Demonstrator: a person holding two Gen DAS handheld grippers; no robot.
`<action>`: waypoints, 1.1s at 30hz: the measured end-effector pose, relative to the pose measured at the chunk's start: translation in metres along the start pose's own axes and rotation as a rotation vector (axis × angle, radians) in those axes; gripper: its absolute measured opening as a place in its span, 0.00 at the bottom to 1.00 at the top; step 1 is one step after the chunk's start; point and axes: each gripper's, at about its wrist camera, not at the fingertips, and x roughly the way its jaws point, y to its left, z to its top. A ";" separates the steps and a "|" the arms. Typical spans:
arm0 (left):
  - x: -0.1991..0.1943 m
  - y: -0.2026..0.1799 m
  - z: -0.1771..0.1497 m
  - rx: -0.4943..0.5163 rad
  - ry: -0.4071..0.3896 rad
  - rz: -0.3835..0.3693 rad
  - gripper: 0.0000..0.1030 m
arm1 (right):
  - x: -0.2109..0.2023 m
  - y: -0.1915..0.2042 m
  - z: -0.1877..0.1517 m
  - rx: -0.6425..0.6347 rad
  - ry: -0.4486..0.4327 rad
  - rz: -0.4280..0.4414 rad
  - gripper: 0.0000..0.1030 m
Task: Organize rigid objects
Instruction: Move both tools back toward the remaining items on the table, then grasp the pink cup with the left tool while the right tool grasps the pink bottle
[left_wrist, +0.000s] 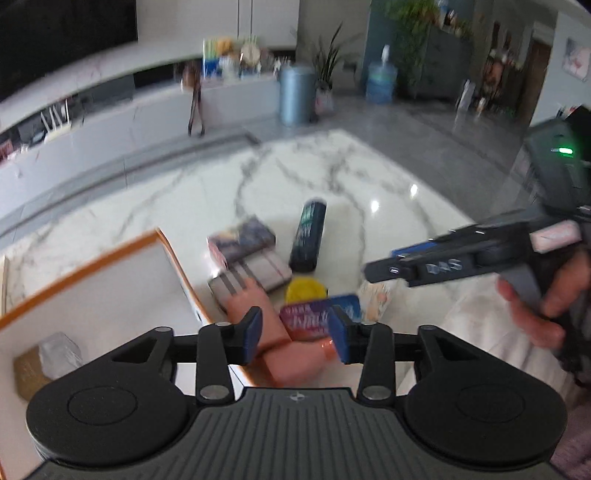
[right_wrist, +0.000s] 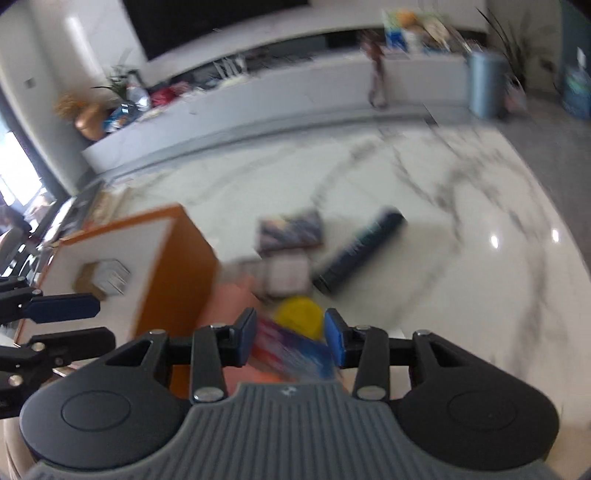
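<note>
On the marble table (left_wrist: 332, 177) lies a cluster of objects: a dark cylinder (left_wrist: 308, 236), a purple box (left_wrist: 242, 240), a striped grey box (left_wrist: 255, 277), a yellow round lid (left_wrist: 306, 290), a pink-purple packet (left_wrist: 314, 319) and a pink doll-like arm (left_wrist: 280, 347). My left gripper (left_wrist: 297, 334) is open, hovering over the pink arm and packet. My right gripper (right_wrist: 290, 338) is open above the packet (right_wrist: 295, 354) and yellow lid (right_wrist: 301, 317). The right gripper also shows at the right of the left wrist view (left_wrist: 380, 271). Both views are blurred.
A white box with orange rim (left_wrist: 110, 280) stands to the left, holding a clear item and a tan item (right_wrist: 101, 280). The left gripper's fingers (right_wrist: 62, 306) reach over it in the right wrist view. A long grey cabinet (left_wrist: 147, 122) lies beyond the table.
</note>
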 end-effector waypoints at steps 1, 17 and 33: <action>0.010 -0.002 0.002 0.002 0.027 0.008 0.54 | 0.002 -0.007 -0.005 0.023 0.014 0.006 0.41; 0.136 0.017 0.051 -0.086 0.452 0.242 0.63 | 0.050 -0.038 -0.017 0.086 0.054 0.054 0.39; 0.200 0.004 0.064 0.082 0.727 0.378 0.82 | 0.072 -0.059 -0.017 0.138 0.075 0.171 0.39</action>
